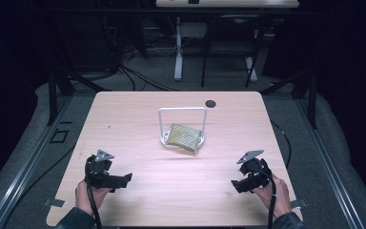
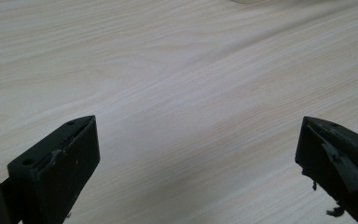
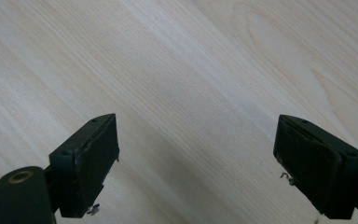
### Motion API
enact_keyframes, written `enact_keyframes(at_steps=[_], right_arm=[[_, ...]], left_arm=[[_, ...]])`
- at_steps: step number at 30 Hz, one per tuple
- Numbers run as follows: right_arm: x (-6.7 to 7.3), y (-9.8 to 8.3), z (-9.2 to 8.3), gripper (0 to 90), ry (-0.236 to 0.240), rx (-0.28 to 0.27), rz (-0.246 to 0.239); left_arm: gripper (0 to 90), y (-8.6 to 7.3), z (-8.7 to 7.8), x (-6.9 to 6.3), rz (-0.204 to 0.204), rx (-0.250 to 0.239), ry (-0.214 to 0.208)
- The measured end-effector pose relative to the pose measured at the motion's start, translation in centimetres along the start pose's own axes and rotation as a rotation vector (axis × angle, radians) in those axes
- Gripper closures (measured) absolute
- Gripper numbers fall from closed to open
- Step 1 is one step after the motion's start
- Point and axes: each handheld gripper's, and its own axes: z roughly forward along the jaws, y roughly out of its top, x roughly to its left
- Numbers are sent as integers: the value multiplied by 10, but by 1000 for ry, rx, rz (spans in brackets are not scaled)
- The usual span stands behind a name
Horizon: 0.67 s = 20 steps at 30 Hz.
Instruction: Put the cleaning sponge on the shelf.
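Both claws, left claw (image 1: 124,178) and right claw (image 1: 236,185), sat wide open and empty on the worktop (image 1: 138,119), so a level approach would best reach the folded cloth (image 1: 185,137) on the white rack (image 1: 182,110).

Bare table (image 1: 138,119) all round; only the white rack (image 1: 182,125) (cloth (image 1: 186,137) leaning on it) blocks mid-table.
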Motion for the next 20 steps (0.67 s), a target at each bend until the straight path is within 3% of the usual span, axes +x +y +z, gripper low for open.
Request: enact_keyframes(at_steps=[5, 14, 20], right_arm=[[0, 0, 1, 134, 5, 3, -1], [-2, -1, 4, 137, 19, 16, -2], [-2, -2, 4, 138, 19, 15, -8]], left_arm=[[0, -6, 1, 6, -10, 9, 4], [0, -4, 11, 4, 44, 62, -26], [0, -2, 12, 7, 44, 61, -27]])
